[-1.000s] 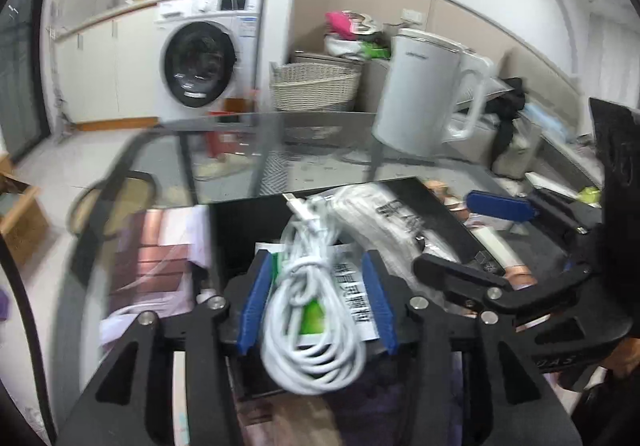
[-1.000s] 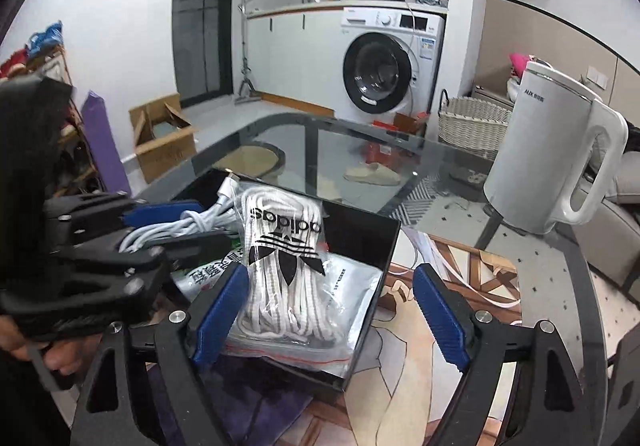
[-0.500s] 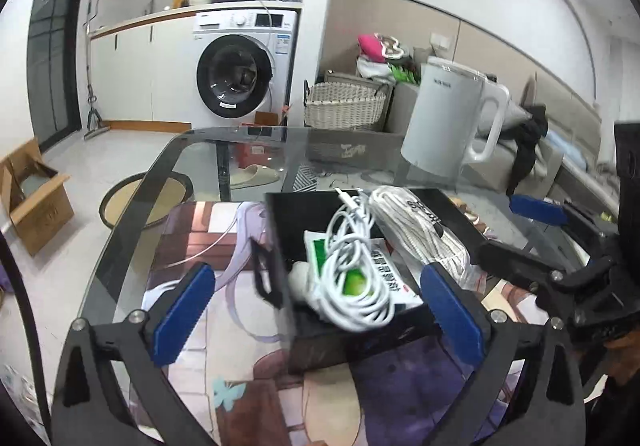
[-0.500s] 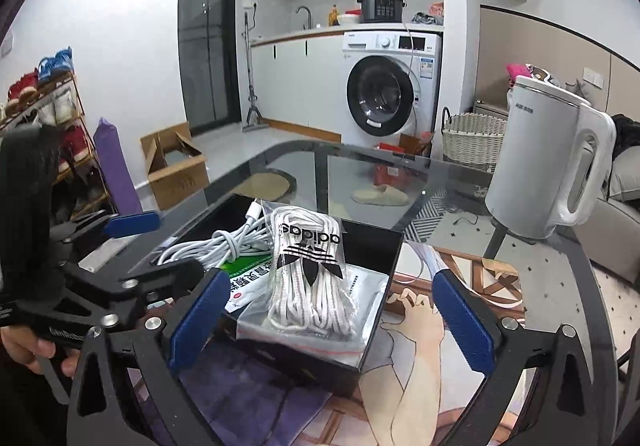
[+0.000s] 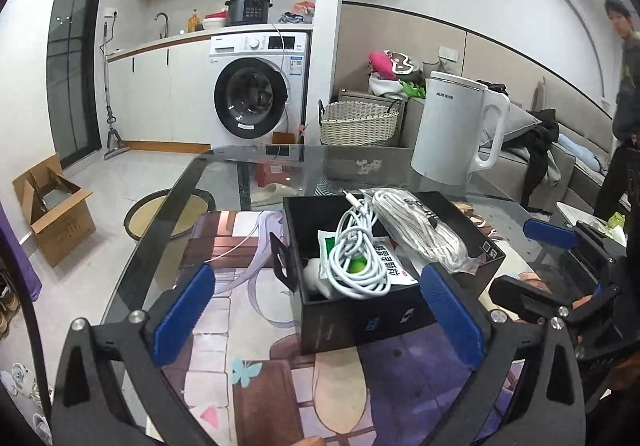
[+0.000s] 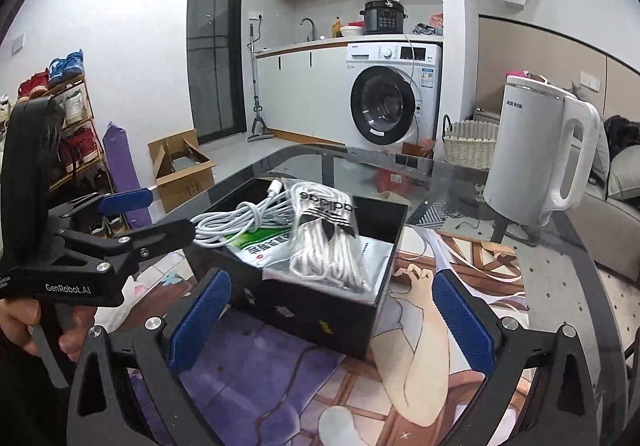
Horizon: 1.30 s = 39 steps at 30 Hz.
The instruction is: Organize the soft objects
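At the far left a cardboard box (image 5: 52,206) sits open on the floor, with a round mat (image 5: 168,218) between it and the glass table (image 5: 224,174). The left gripper (image 5: 316,320) hovers low over the printed mat (image 5: 240,326) on the table, its blue pads (image 5: 182,314) spread wide with nothing between them; the black box's near wall shows in the gap but is not touched. The box (image 5: 360,322) stands on the printed mat, open at the top. Inside, on its left side, a coiled white cable (image 5: 356,258) lies on a green and white packet (image 5: 392,266); on the right side a clear bag of white rope (image 5: 420,230) leans over the box's rim. Behind the box stands a white kettle (image 5: 452,130), and beyond the table a washing machine (image 5: 256,94) and a woven basket (image 5: 358,124). The right gripper (image 6: 328,320) is likewise wide apart and empty, near the box's front corner; in its view the rope bag (image 6: 326,242) shows a printed logo and rests on a silver pouch (image 6: 372,254). A hand (image 6: 20,322) grips the left tool's handle. A person (image 5: 624,78) stands at the far right.
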Available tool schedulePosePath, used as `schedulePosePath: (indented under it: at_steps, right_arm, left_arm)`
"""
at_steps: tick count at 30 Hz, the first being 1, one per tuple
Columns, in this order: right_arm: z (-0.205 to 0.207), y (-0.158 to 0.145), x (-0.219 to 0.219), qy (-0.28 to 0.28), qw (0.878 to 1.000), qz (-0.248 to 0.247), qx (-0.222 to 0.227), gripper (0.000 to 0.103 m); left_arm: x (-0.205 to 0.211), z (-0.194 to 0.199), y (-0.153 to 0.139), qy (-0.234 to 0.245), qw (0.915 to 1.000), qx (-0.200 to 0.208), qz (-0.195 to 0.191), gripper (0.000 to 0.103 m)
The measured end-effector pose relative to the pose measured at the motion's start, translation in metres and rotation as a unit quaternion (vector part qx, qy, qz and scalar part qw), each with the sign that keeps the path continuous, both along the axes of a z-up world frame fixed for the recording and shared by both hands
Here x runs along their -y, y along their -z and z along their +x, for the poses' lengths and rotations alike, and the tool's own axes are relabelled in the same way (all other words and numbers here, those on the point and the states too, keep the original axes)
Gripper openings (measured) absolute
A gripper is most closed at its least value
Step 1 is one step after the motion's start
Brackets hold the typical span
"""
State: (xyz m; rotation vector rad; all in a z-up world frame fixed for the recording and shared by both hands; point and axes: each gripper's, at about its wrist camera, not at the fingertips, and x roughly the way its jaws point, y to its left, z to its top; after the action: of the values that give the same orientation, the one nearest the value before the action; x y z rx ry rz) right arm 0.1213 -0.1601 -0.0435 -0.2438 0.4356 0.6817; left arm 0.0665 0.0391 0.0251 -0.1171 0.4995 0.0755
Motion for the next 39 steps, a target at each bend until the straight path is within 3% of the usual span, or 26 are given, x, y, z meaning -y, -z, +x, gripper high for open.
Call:
schedulePosePath:
  at_steps: [11, 19, 39]
  right_arm:
    - [-0.002, 0.010, 0.006, 0.000, 1.000, 0.011, 0.006, 0.103]
    - [0.003, 0.007, 0.017, 0.012, 0.999, 0.038, -0.006, 0.103]
    - [-0.007, 0.005, 0.014, 0.005, 0.999, 0.029, 0.014, 0.103]
  left_arm:
    - [0.004, 0.000, 0.013, -0.006, 0.9997, 0.003, 0.024, 0.103]
    - [-0.002, -0.002, 0.012, 0.004, 0.9999, 0.010, 0.001, 0.103]
    - [-0.004, -0.009, 0.010, 0.000, 0.9997, 0.024, 0.004, 0.103]
